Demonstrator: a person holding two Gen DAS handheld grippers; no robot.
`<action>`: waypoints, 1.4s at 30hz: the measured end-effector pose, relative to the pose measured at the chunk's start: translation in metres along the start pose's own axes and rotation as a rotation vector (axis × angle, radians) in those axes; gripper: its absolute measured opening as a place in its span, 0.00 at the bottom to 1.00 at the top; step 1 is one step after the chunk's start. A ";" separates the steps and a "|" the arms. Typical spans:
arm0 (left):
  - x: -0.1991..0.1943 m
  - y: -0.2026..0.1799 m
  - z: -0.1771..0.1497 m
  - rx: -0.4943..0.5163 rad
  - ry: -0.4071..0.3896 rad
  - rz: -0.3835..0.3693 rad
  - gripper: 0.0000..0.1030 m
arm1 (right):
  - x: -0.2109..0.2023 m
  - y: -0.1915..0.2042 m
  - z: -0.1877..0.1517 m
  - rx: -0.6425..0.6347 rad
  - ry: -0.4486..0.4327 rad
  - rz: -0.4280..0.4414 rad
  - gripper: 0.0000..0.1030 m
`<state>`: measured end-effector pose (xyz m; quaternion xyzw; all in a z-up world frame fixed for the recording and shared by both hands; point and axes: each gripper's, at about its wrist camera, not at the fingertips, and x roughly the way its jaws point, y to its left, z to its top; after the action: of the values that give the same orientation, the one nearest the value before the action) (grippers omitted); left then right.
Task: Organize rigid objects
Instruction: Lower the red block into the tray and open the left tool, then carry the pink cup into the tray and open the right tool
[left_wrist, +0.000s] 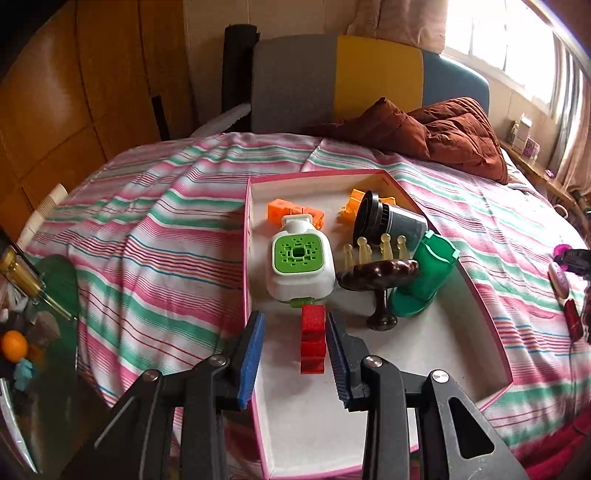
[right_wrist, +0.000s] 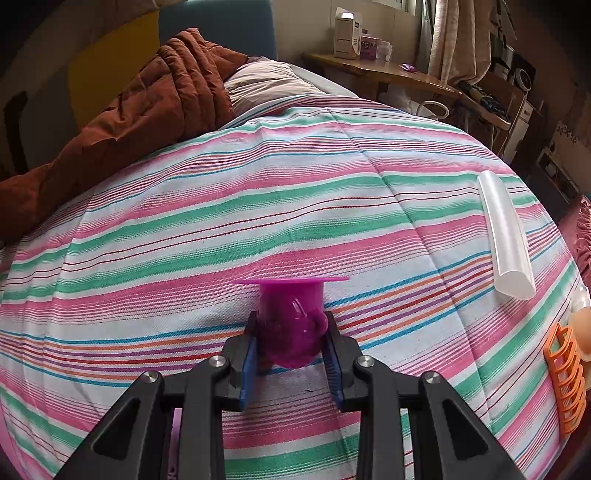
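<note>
A pink-rimmed white box (left_wrist: 248, 236) lies on the striped bed. In it are a white and green device (left_wrist: 297, 258), orange pieces (left_wrist: 284, 210), a black jar (left_wrist: 384, 221) on its side, a green cylinder (left_wrist: 428, 277), a dark wooden stand (left_wrist: 380, 273) and several pale pawns (left_wrist: 373, 249). A red block (left_wrist: 313, 339) rests on the box floor between the fingers of my left gripper (left_wrist: 295, 319). A gap shows beside its left pad, so that gripper is open. My right gripper (right_wrist: 291, 321) is shut on a purple flanged piece (right_wrist: 291, 314) just above the bedspread.
A rust-brown quilt (right_wrist: 147, 103) is bunched at the head of the bed. A clear tube (right_wrist: 506, 236) and an orange grid piece (right_wrist: 565, 376) lie at the right. Small pink and red items (left_wrist: 559, 278) sit right of the box. A glass side table (left_wrist: 55, 280) stands left.
</note>
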<state>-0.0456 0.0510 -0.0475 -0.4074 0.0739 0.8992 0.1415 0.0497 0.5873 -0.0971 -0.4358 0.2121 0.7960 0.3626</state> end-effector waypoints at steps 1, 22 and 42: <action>-0.002 0.000 0.001 0.001 -0.002 0.001 0.34 | 0.000 0.000 0.000 0.003 0.001 0.003 0.30; -0.024 -0.013 -0.002 0.003 -0.022 -0.043 0.39 | -0.036 0.019 0.001 -0.025 -0.070 0.109 0.29; -0.019 0.004 -0.008 -0.052 -0.016 -0.058 0.39 | -0.140 0.161 -0.075 -0.535 -0.131 0.480 0.29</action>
<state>-0.0294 0.0415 -0.0381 -0.4056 0.0376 0.8996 0.1573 0.0176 0.3790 -0.0147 -0.4014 0.0689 0.9118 0.0515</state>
